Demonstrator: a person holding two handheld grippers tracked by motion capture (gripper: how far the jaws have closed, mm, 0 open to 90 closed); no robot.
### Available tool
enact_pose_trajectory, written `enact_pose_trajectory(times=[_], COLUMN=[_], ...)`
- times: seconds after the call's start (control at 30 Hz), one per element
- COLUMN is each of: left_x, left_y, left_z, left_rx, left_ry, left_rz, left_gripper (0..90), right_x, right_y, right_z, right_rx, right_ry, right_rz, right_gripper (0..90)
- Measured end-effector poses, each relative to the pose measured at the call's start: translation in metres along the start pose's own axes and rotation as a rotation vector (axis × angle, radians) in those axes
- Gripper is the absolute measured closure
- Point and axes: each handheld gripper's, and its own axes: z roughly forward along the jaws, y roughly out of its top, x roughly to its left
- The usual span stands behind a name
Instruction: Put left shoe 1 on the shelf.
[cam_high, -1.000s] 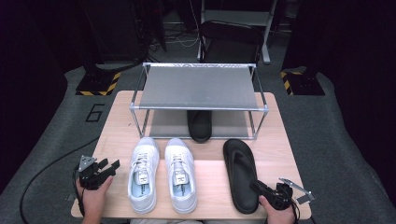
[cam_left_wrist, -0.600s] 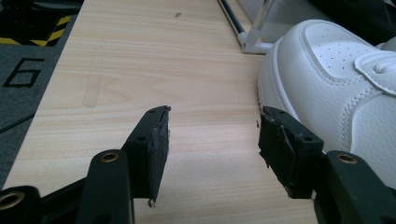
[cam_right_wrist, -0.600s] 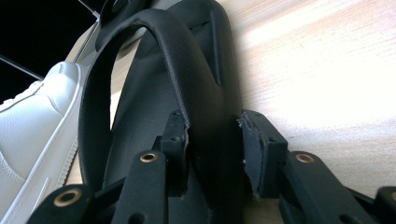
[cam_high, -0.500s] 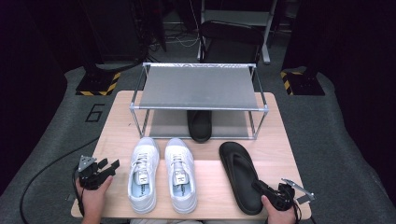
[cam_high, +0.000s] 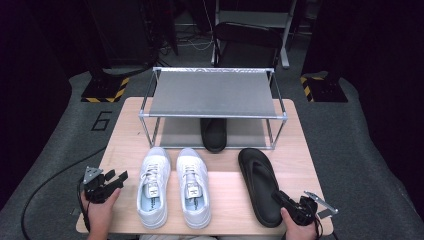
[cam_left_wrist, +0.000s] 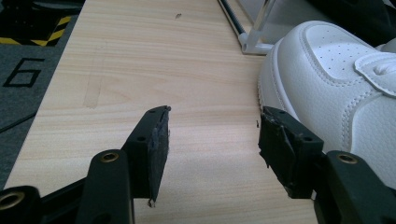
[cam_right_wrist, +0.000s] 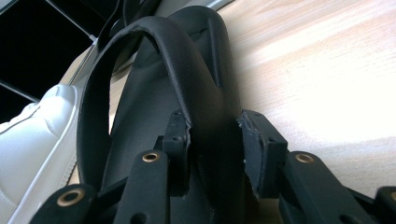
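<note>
Right gripper (cam_right_wrist: 215, 140) jaws, just closing, pinch black rubber flip-flop (cam_high: 260, 182) heel edge on wooden table (cam_high: 305, 165); left gripper (cam_left_wrist: 212, 140) spread beside white leather sneaker (cam_left_wrist: 336, 88).

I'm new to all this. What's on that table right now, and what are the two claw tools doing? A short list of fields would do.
Table: light wooden table
Rack: metal shoe rack, at the far side
Under the rack: black sandal
In front: pair of white sneakers, side by side
Right gripper: jaws around the heel side of the black flip-flop; they have just been closing
Left gripper: open, holding nothing, left of the sneakers
</note>
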Motion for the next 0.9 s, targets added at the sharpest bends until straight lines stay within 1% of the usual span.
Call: enact_pose_trajectory(times=[0.03, 0.07, 0.1, 0.17, 0.2, 0.27, 0.3, 0.33, 0.37, 0.4, 0.43, 0.47, 0.53, 0.57, 0.63, 0.67, 0.77, 0.83, 0.9], left_x=[0.0, 0.0, 0.0, 0.0, 0.0, 0.0, 0.0, 0.0, 0.0, 0.0, 0.0, 0.0, 0.0, 0.0, 0.0, 0.0, 0.0, 0.001, 0.001], left_y=[0.0, 0.0, 0.0, 0.0, 0.0, 0.0, -0.001, 0.0, -0.001, 0.0, 0.0, 0.0, -0.001, -0.001, -0.001, -0.001, -0.001, -0.001, 0.0], left_z=[0.001, 0.0, 0.0, 0.0, -0.001, -0.001, 0.0, -0.001, 0.0, 0.0, 0.0, 0.0, 0.0, -0.001, -0.001, -0.001, -0.001, 0.0, 0.0], left_rx=[-0.008, 0.007, 0.007, -0.007, 0.003, 0.003, -0.006, 0.006, 0.001, 0.001, 0.0, 0.0, -0.002, 0.012, 0.009, 0.01, 0.013, 0.004, 0.005], left_ry=[0.004, -0.001, -0.001, 0.004, 0.001, 0.001, 0.006, 0.001, 0.001, 0.001, 0.0, 0.0, 0.004, 0.001, 0.001, 0.0, -0.002, -0.001, -0.001], left_rz=[-0.002, -0.003, -0.003, -0.005, -0.005, -0.006, -0.008, -0.008, -0.005, -0.005, -0.005, -0.006, -0.01, -0.013, -0.015, -0.014, -0.012, -0.009, -0.007], left_gripper=[42.9, 42.9, 42.9, 42.9, 42.9, 42.9, 42.9, 42.8, 42.9, 42.8, 42.9, 42.9, 42.9, 42.9, 42.9, 42.9, 42.8, 42.8, 42.9], right_x=[0.0, 0.001, 0.001, 0.002, 0.004, 0.005, 0.006, 0.008, 0.01, 0.011, 0.012, 0.013, 0.014, 0.015, 0.016, 0.018, 0.021, 0.023, 0.024], right_y=[0.0, 0.001, 0.001, 0.002, 0.002, 0.003, 0.003, 0.004, 0.004, 0.005, 0.005, 0.006, 0.008, 0.009, 0.01, 0.01, 0.012, 0.013, 0.015], right_z=[0.0, 0.0, 0.0, 0.0, 0.0, 0.0, 0.001, 0.002, 0.003, 0.004, 0.004, 0.005, 0.007, 0.008, 0.011, 0.013, 0.019, 0.023, 0.028], right_rx=[0.0, -0.001, -0.001, -0.015, -0.018, -0.015, -0.013, -0.012, -0.009, -0.016, -0.015, -0.014, -0.019, -0.018, -0.03, -0.036, -0.046, -0.054, -0.061], right_ry=[-0.004, -0.01, -0.01, -0.007, -0.016, -0.012, -0.016, -0.014, -0.015, -0.01, -0.011, -0.01, -0.016, -0.013, 0.0, -0.003, -0.003, -0.007, -0.012], right_rz=[-0.005, -0.003, -0.003, -0.001, 0.0, -0.015, -0.009, -0.008, -0.015, -0.01, -0.019, -0.012, -0.016, 0.0, 0.014, 0.017, 0.006, 0.012, 0.011], right_gripper=[64.1, 64.1, 64.1, 64.0, 64.0, 64.0, 63.9, 63.9, 63.8, 63.9, 63.8, 63.9, 63.8, 63.9, 63.9, 63.9, 64.0, 63.9, 64.0])
